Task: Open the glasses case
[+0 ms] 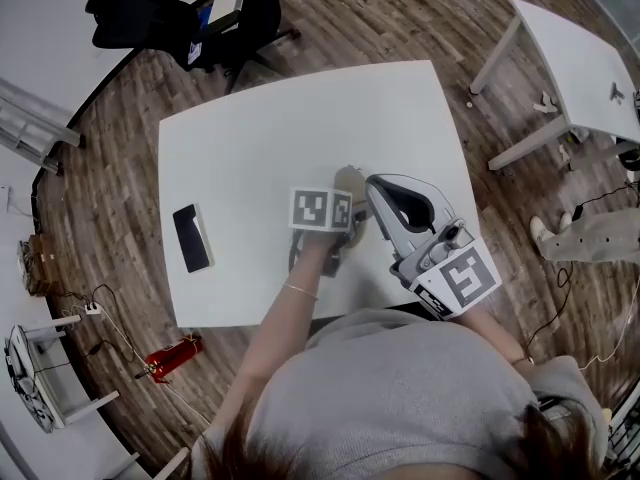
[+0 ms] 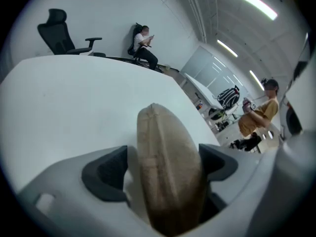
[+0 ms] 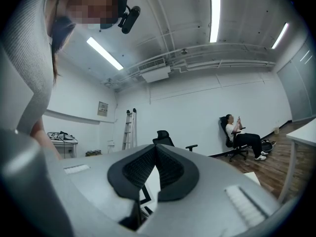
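Observation:
The beige glasses case (image 2: 165, 172) stands on its edge on the white table (image 1: 280, 138), closed, seam toward the camera. My left gripper (image 2: 160, 167) points down at it with the jaws wide on either side of it; a strip of table shows between the left pad and the case, so the pads do not press. In the head view the case (image 1: 350, 181) pokes out beyond the left gripper's (image 1: 338, 230) marker cube. My right gripper (image 1: 380, 190) is just right of the case, level, pads together and nothing between them (image 3: 154, 174).
A flat black rectangular object (image 1: 191, 238) lies near the table's left edge. A black office chair (image 1: 190, 18) stands beyond the far side and a second white table (image 1: 580, 68) at right. A red extinguisher (image 1: 172, 358) lies on the floor. A person (image 2: 144, 43) sits far off.

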